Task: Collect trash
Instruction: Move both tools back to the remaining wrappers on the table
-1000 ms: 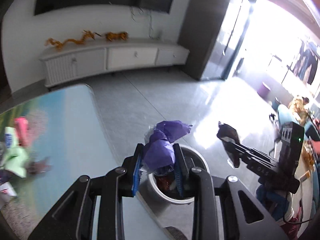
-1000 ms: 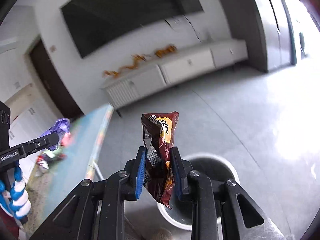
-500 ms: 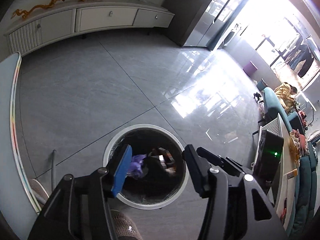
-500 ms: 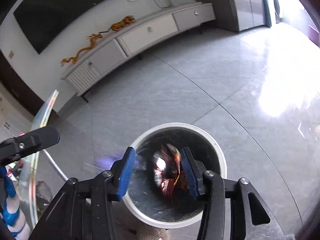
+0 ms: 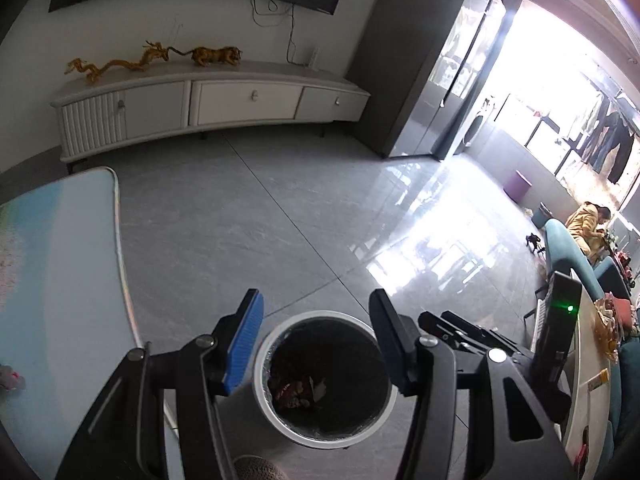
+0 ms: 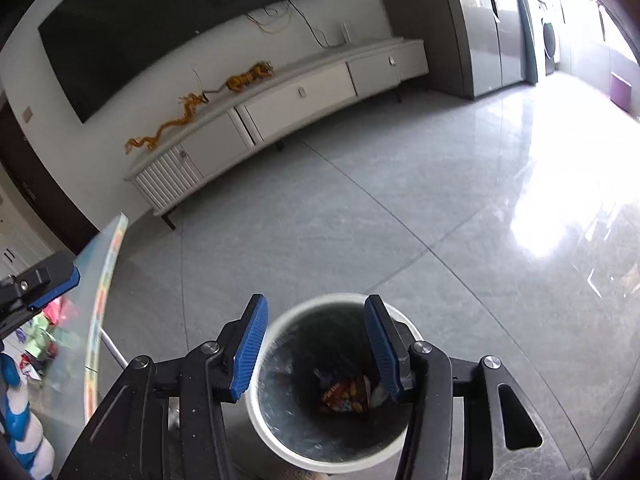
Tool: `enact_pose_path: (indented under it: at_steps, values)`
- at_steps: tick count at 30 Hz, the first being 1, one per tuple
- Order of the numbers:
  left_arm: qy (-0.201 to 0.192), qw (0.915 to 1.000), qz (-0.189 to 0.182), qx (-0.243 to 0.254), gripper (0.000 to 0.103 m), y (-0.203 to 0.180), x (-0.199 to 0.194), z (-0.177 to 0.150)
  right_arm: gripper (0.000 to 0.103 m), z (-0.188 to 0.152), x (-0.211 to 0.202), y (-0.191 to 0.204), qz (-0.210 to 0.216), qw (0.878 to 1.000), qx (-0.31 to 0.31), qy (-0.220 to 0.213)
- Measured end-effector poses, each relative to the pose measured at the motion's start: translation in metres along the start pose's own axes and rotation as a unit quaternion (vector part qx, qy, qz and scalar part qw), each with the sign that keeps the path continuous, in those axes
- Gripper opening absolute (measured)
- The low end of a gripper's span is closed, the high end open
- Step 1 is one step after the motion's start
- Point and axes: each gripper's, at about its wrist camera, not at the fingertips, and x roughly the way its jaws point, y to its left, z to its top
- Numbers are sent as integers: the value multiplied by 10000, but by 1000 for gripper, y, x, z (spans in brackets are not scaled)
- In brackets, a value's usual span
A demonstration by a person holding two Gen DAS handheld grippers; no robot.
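Surface (image 5: 60, 264), far left: we note more litter (image 6: 44, 332) awaiting pickup on it. Left tool (image 5: 316, 340): jaws just opened, apart, nothing between them. Bin (image 5: 280, 424), centre, on the floor: wrappers (image 6: 346, 396) lie at its bottom. Right tool (image 6: 316, 344): jaws just opened, apart, empty, above the bin. Risk: we judge the tools, close together, could knock each other or tip the bin when swinging back.
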Motion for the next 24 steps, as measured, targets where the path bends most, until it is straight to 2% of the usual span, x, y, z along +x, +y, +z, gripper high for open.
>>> enact_pose_path:
  at_steps: [6, 10, 17, 24]
  values:
    - [-417, 9982, 378, 190, 53, 14, -55, 2, 48, 11, -32, 38, 242, 9983, -304, -432]
    - [-667, 9965, 501, 76, 53, 31, -95, -4, 48, 13, -53, 56, 332, 9966, -420, -629]
    - [-1129, 9890, 931, -212, 53, 85, -172, -26, 48, 17, -87, 96, 407, 9924, -713, -921]
    - [-1459, 9772, 1390, -671, 53, 148, -246, -65, 49, 15, -116, 152, 594, 9845, -1148, -1187]
